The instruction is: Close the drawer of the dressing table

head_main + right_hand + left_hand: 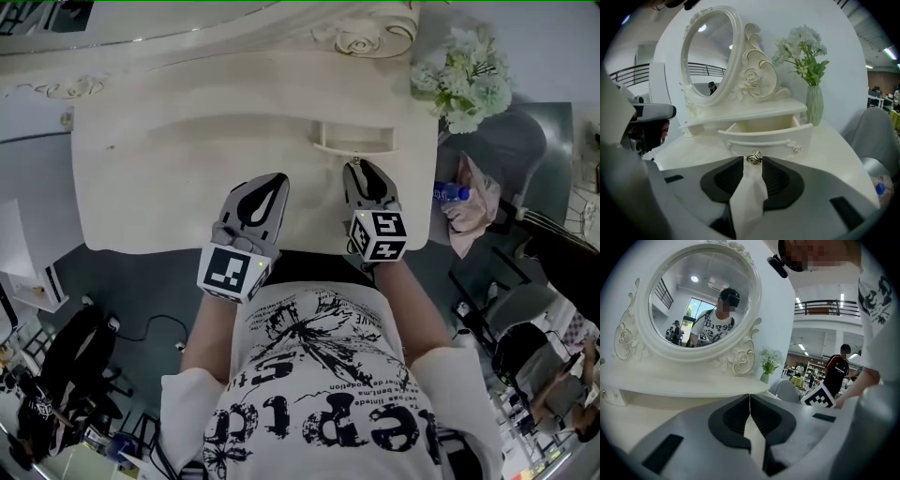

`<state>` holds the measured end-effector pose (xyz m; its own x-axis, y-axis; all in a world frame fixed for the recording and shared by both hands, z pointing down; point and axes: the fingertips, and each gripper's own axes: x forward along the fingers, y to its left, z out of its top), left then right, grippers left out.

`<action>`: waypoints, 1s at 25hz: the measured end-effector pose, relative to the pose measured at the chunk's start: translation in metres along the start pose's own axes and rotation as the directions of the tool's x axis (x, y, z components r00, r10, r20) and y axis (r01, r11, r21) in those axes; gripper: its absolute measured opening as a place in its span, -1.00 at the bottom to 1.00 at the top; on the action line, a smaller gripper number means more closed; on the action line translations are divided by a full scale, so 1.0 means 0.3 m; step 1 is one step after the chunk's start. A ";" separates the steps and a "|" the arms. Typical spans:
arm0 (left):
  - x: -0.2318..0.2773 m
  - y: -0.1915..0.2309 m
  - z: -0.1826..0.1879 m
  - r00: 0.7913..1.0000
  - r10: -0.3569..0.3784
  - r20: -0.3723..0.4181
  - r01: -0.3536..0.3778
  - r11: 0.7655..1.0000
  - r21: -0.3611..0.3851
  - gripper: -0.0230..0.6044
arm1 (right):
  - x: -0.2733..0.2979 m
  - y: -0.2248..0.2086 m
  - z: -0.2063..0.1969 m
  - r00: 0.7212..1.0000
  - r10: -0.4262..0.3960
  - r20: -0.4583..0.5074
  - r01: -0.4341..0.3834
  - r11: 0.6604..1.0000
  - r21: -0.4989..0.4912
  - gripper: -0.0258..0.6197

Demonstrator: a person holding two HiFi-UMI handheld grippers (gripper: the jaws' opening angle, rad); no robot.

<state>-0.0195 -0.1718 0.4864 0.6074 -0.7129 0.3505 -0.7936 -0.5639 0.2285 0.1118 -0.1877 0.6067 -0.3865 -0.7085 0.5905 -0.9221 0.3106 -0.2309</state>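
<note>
The cream dressing table [169, 187] has a small drawer [764, 136] standing pulled out under the mirror shelf, also seen as the drawer [354, 139] from above. Its front carries a rose-shaped metal knob [754, 158]. My right gripper [753, 161] is right at that knob, jaws open, with the knob sitting at the gap between the tips. In the head view the right gripper [361, 169] points at the drawer front. My left gripper [270, 186] hovers over the tabletop to the left, shut on nothing, its jaw tips meeting in the left gripper [750, 401] view.
An oval carved mirror [701, 301] stands at the back of the table. A green vase of white flowers [814, 103] sits at the table's right rear corner. A grey chair [511, 150] with pink cloth is off to the right. People stand in the hall behind.
</note>
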 end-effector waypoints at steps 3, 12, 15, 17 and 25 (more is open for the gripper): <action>0.006 -0.001 -0.009 1.000 -0.010 -0.013 0.010 1.000 -0.004 -0.86 | 0.008 -0.013 0.004 1.000 -0.018 -0.001 0.018 0.999 0.039 -0.56; 0.031 0.006 -0.025 0.999 -0.032 -0.032 0.030 0.999 -0.037 -0.86 | 0.020 -0.017 0.011 0.997 -0.071 -0.019 0.070 0.997 -0.031 -0.59; 0.041 0.001 -0.035 0.998 -0.043 -0.044 0.041 0.998 -0.037 -0.86 | 0.036 -0.032 0.025 0.997 -0.075 -0.028 0.074 0.997 -0.037 -0.59; 0.045 -0.003 -0.040 0.998 -0.046 -0.053 0.044 0.998 -0.037 -0.86 | 0.049 -0.044 0.035 0.996 -0.079 -0.035 0.078 0.997 -0.028 -0.59; 0.046 0.023 -0.047 0.996 -0.030 -0.081 0.028 0.999 -0.027 -0.86 | 0.112 -0.071 0.089 0.995 -0.091 -0.037 0.091 0.996 0.018 -0.60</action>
<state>-0.0170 -0.1798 0.5055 0.6264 -0.6591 0.4161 -0.7768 -0.5724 0.2626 0.1181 -0.2350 0.6108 -0.3003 -0.7101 0.6369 -0.9537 0.2334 -0.1896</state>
